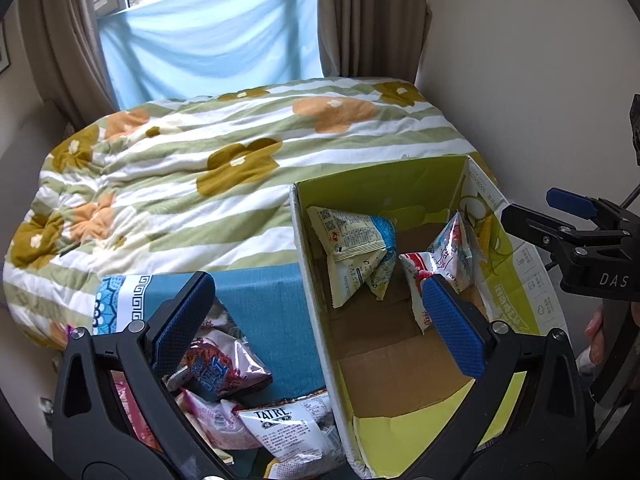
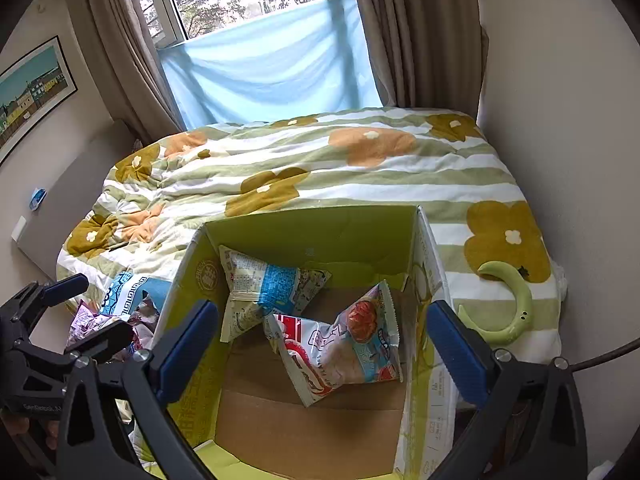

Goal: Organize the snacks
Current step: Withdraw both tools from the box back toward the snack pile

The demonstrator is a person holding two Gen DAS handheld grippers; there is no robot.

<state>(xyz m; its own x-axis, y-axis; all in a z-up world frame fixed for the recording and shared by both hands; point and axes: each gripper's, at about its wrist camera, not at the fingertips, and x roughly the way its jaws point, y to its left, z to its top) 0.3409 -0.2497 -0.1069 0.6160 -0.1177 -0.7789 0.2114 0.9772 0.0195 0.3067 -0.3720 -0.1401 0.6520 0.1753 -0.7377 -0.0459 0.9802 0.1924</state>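
Observation:
An open green-yellow cardboard box (image 1: 304, 240) (image 2: 320, 232) stands on the bed's near end. Two snack bags lie inside it: a blue-and-white bag (image 1: 356, 248) (image 2: 264, 288) towards the back left and a red-and-white bag (image 1: 436, 268) (image 2: 340, 352) beside it. My right gripper (image 2: 322, 350) (image 1: 536, 208) hangs open above the red-and-white bag, its pads clear of it. My left gripper (image 1: 318, 324) (image 2: 94, 308) is open and holds nothing, straddling the wall between the cardboard box and a blue patterned box (image 1: 260, 300). That blue box holds several loose snack packets (image 1: 224, 364) (image 2: 92, 320).
A flowered striped quilt (image 1: 200, 184) (image 2: 320, 168) covers the bed behind the boxes. A green crescent-shaped object (image 2: 516, 304) lies on it right of the cardboard box. A wall runs along the right; curtains and a window are at the back. A person's fingers (image 1: 596, 332) show at the right edge.

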